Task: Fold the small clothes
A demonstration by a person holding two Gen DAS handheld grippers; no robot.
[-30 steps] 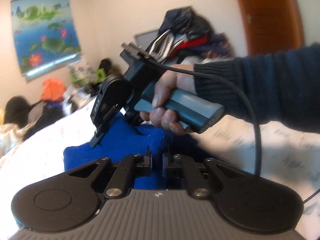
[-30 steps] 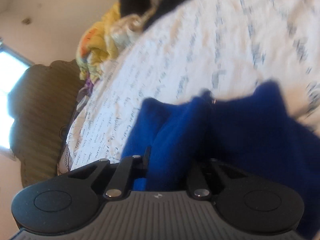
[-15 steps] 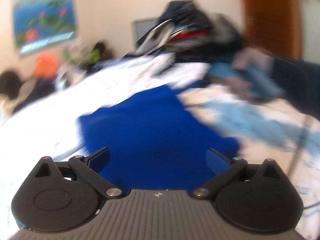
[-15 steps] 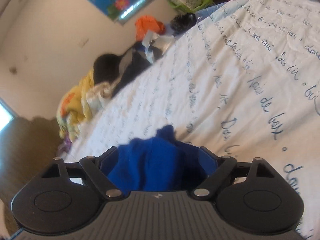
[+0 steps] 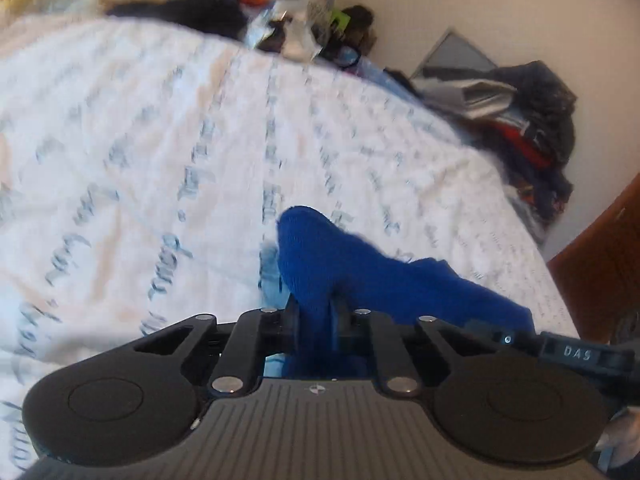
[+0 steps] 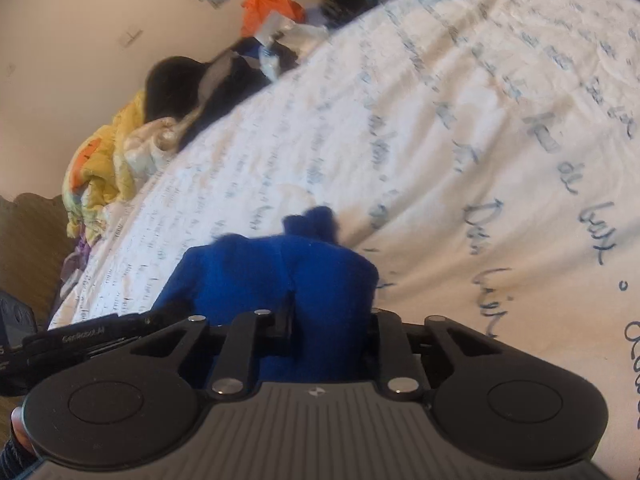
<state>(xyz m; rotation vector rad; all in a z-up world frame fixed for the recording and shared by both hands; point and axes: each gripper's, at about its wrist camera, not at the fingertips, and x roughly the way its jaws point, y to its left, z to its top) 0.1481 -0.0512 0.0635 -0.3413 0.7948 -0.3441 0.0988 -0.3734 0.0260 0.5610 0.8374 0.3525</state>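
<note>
Now blue cloth [image 5: 320, 264] — between closing jaws

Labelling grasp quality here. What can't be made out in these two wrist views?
- Left wrist: the left gripper is closing with blue garment between its fingers; its own body hides the pad contact.
- Right wrist: the right gripper likewise; the cloth bunched there hides the pads.
- Both views: garment type and fold state, cut off by the gripper bodies.
- Left wrist: bedspread writing, motion-blurred.

Bunched blue knit garment [image 5: 320, 256] on the bed.
</note>
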